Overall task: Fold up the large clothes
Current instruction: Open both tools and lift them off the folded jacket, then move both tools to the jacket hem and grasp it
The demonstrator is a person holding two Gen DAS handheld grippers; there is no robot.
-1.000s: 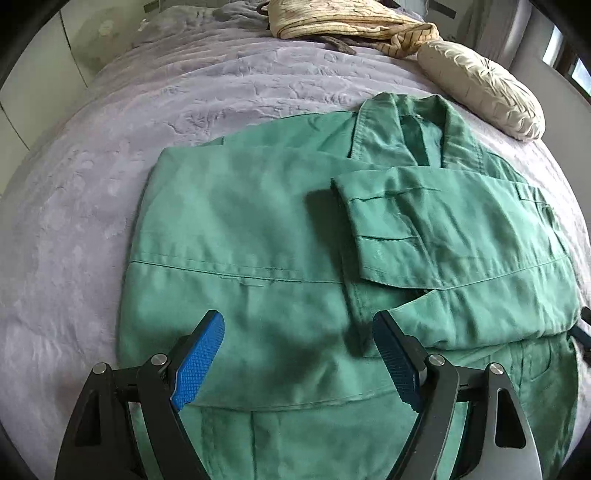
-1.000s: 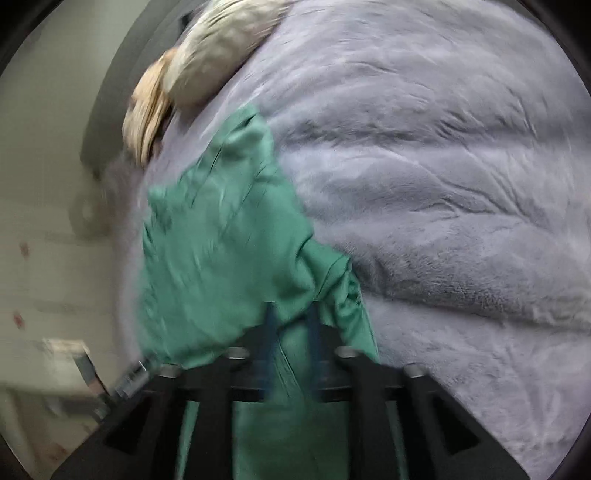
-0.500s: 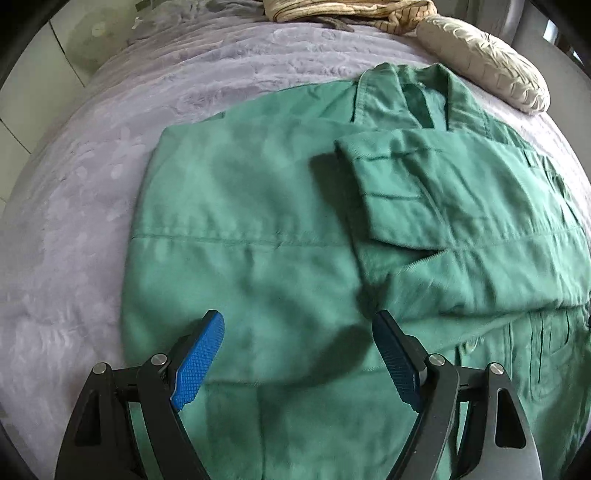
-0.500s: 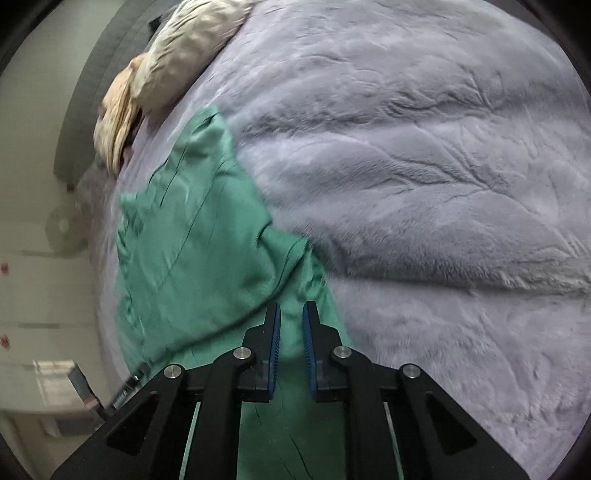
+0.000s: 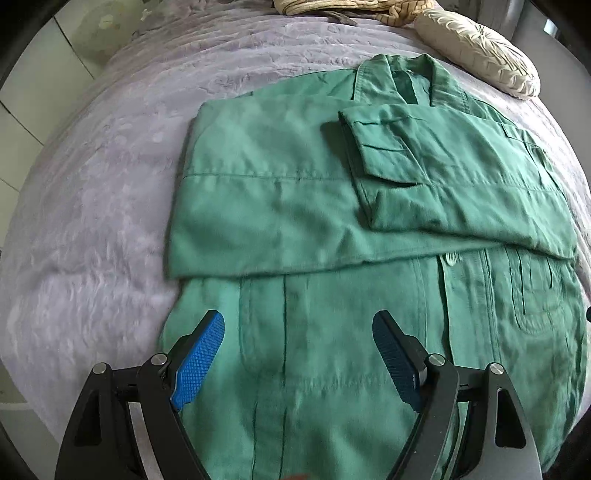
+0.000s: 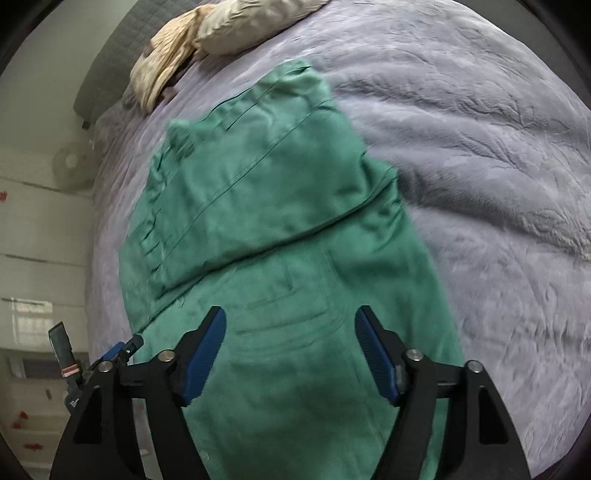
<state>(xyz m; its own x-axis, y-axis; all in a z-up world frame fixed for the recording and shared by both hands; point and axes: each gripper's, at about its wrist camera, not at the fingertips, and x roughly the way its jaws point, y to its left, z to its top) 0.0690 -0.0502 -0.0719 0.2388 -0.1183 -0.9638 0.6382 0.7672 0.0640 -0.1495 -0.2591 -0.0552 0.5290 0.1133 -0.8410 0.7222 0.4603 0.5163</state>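
Observation:
A large green jacket (image 5: 280, 206) lies flat on the purple bedspread (image 5: 92, 221), collar at the far end, both sleeves folded across its chest. In the right wrist view the same jacket (image 6: 258, 206) runs from the near edge up toward the pillows. My left gripper (image 5: 297, 354) hovers open above the jacket's lower front, nothing between its blue pads. My right gripper (image 6: 290, 350) hangs above the jacket's lower right side with its jaws opening; the cloth lies below them, not pinched. The jacket's hem is hidden under both grippers.
A cream pillow (image 5: 480, 55) and a striped beige blanket (image 5: 351, 7) lie at the head of the bed; both also show as pillow (image 6: 251, 22) and blanket (image 6: 162, 70). My left gripper's body (image 6: 110, 354) shows at the lower left. A white wall (image 6: 37, 221) stands left.
My right gripper was shut on the jacket's edge and has let go, its jaws now wide apart. Both grippers pulled back toward the jacket's lower part, so more of its front shows.

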